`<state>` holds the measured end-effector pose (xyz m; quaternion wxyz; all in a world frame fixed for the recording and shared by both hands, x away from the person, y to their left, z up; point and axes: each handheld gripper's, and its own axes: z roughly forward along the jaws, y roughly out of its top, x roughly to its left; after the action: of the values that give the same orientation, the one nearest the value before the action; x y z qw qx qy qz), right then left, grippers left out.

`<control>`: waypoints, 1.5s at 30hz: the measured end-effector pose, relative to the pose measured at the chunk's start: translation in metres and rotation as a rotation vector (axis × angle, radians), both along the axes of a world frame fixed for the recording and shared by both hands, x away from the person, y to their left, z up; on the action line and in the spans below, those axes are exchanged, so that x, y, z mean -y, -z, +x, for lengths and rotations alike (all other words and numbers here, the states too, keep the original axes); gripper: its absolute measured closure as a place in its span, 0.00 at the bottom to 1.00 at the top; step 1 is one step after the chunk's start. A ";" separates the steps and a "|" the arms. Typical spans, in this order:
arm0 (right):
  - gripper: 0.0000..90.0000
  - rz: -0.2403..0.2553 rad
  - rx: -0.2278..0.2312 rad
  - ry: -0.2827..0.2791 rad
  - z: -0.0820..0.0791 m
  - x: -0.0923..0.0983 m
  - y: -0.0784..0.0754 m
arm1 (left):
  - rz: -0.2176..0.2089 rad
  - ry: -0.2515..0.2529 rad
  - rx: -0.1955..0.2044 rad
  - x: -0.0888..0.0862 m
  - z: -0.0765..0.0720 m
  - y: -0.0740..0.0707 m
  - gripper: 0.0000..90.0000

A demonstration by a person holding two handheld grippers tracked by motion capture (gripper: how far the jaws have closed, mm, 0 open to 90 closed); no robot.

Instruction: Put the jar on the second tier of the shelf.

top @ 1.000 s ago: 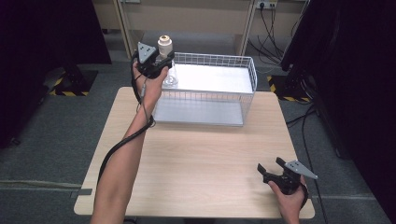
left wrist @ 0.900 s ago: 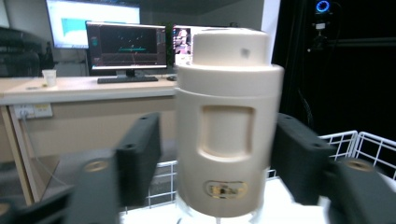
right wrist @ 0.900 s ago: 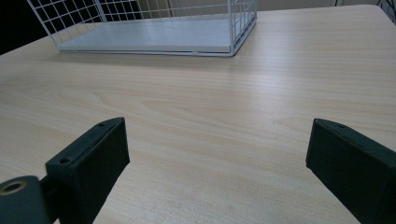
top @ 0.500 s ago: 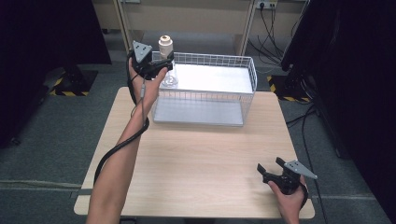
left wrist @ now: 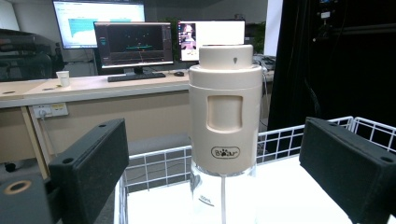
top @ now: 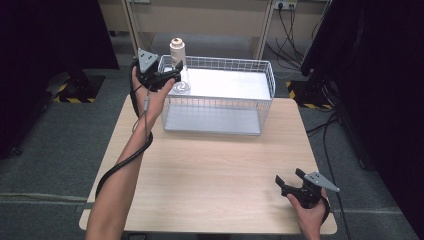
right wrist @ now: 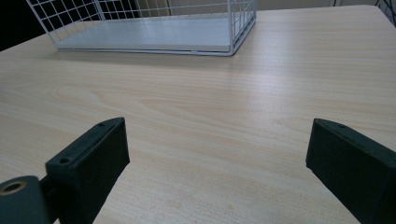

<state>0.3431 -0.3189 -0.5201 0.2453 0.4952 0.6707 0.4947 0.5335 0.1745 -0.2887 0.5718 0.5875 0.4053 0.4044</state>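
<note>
A: Starting at the left: where is the bottle, and what is the left gripper doing?

B: The bottle stands upright in the wire basket, in the basket's far left corner, at about eleven o'clock on the table. The left gripper's jaws have just been opening; they stand wide, with the bottle between them and the pads clear of it on both sides.

A: Its long axis?

B: Vertical, cream cap up, clear glass below. From the jaws it lies dead ahead, at twelve o'clock in the left gripper view.

A: And the right gripper?

B: Down at five o'clock on the table, jaws spread wide over bare wood with nothing between them, well apart from the basket. The left hand is by far the nearer, so I judge any next move on the bottle falls to it.
</note>
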 end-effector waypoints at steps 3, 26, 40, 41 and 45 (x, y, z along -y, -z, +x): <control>0.07 0.000 0.002 0.000 0.000 0.000 0.000 | -0.003 0.011 -0.006 -0.001 -0.005 0.000 0.09; 0.07 -0.003 0.002 0.001 0.000 0.000 0.000 | -0.014 0.036 -0.034 -0.018 -0.029 0.024 0.08; 0.07 -0.003 0.003 0.002 0.000 0.000 0.000 | -0.007 0.044 -0.057 -0.025 -0.042 0.045 0.07; 0.07 -0.003 0.003 0.002 0.000 0.000 0.000 | -0.007 0.044 -0.057 -0.026 -0.043 0.047 0.07; 0.07 -0.004 0.004 0.003 0.000 0.000 0.000 | -0.026 0.059 -0.069 -0.028 -0.048 0.054 0.07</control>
<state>0.3428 -0.3185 -0.5201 0.2481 0.4947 0.6706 0.4940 0.4850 0.2022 -0.3431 0.5768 0.6053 0.4126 0.3616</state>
